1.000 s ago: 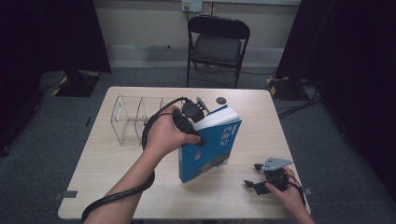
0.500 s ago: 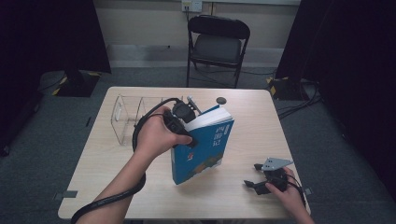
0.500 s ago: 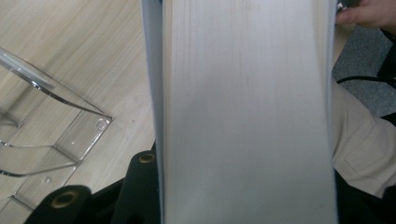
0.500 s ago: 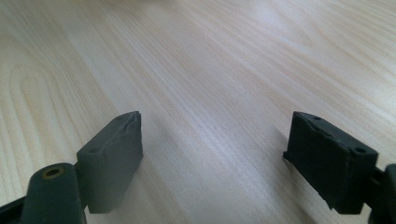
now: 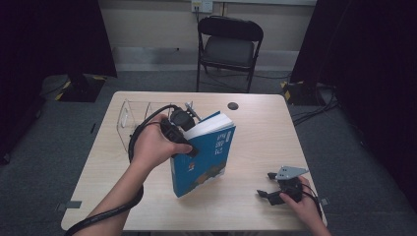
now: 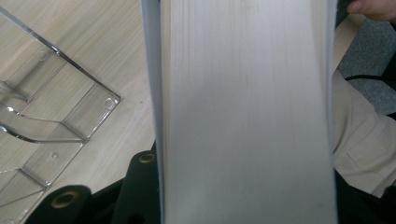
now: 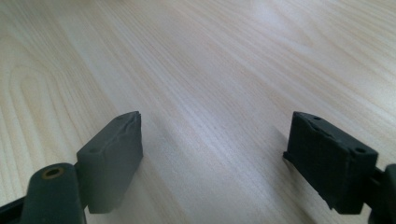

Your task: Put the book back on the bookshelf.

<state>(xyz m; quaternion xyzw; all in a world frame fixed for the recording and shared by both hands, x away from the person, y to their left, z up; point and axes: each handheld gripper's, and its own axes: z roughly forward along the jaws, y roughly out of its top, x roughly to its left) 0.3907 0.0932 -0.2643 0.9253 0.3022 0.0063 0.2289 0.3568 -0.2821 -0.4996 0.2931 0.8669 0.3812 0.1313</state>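
High view: the left gripper (image 5: 184,129) is clamped on the top edge of a blue book (image 5: 204,157), which stands tilted at the table's (image 5: 260,128) centre, just beside a clear rack (image 5: 129,118) at its ten o'clock. At five o'clock the right gripper (image 5: 271,184) rests on the table, jaws spread wide and holding nothing.

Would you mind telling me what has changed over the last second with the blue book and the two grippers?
The left gripper, still shut on the blue book, has carried it leftward, toward the clear acrylic rack. The book remains upright with its lower edge near the table. The right gripper has stayed open at the front right.
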